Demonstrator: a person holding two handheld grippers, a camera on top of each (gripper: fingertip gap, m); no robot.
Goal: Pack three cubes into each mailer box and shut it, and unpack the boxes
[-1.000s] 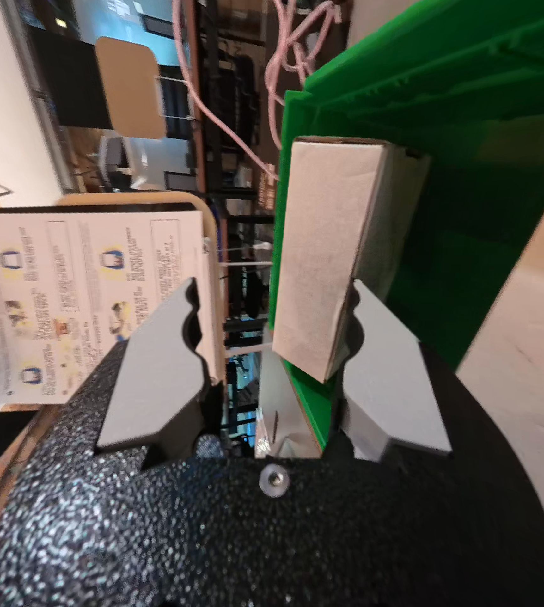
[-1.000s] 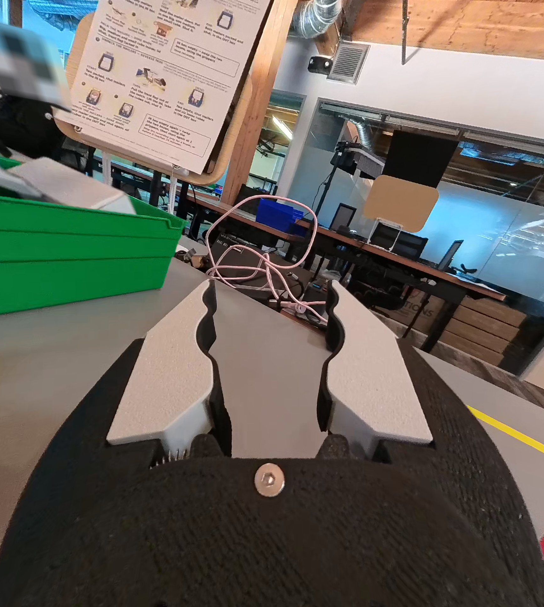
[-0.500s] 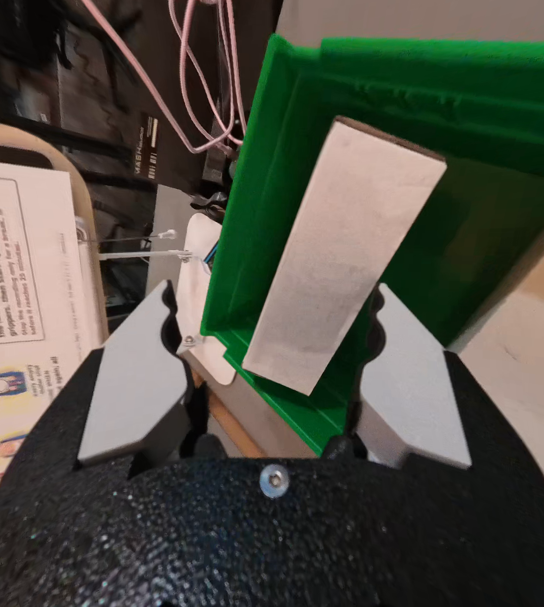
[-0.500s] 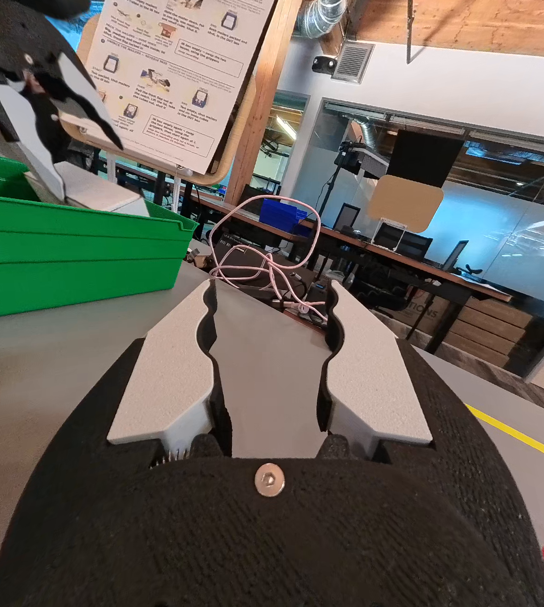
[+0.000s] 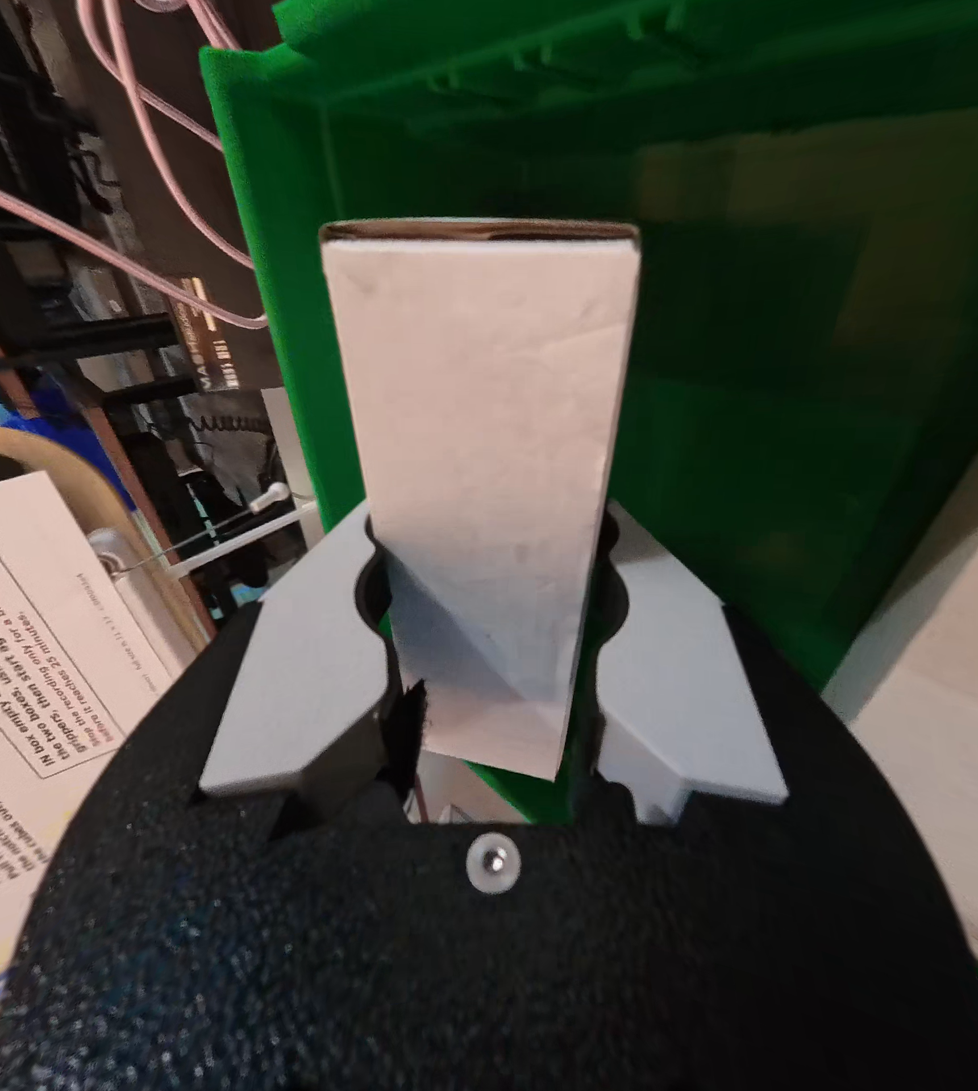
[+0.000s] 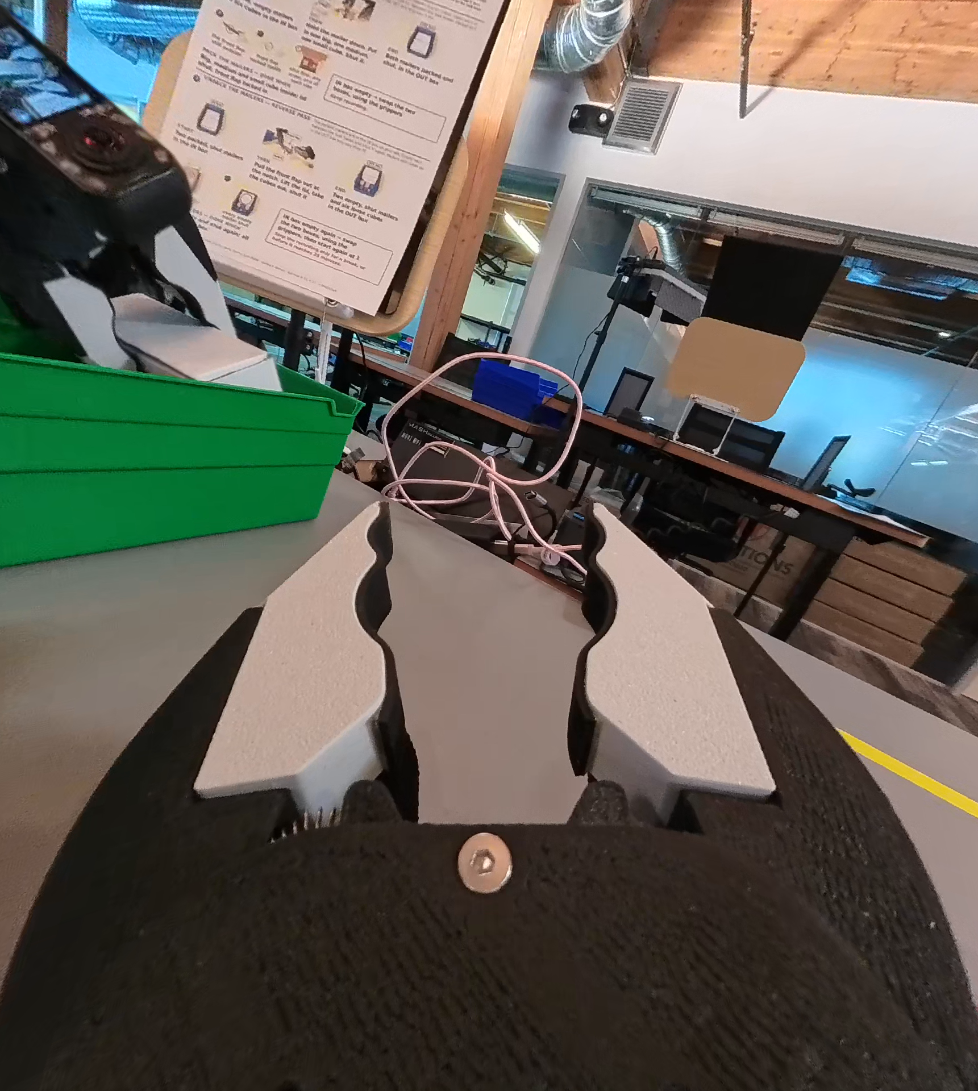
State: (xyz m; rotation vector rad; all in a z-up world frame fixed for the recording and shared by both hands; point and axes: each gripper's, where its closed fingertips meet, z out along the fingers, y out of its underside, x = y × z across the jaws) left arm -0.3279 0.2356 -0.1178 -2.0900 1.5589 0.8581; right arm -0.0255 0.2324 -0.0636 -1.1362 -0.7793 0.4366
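**Left gripper clamped on a mailer at the bin's end**

The left gripper (image 5: 489, 531) had closed on a white mailer (image 5: 483, 425), its two pads pressed against the box's long side faces. The mailer's long axis ran straight out along the fingers, away from the camera, so the grip sat at the near end and most of the box stuck out beyond the fingertips. It was over the green bin (image 5: 770, 295), at the end of the bin nearest the bench edge where pink cables (image 5: 138, 106) hung; from the right wrist view the box (image 6: 197, 348) appeared to rest partly below the bin's rim (image 6: 138, 384), though the gripper body hid the contact.

The right gripper (image 6: 489, 531) stood open with nothing between its fingers, low over the grey bench (image 6: 61, 620), well apart from the bin and pointing past its corner.

The left was clearly the nearer tool. Because the mailer was held at one end, its far end would likely sag or swing on a lift, so the box should probably come up along its own axis to clear the bin wall.
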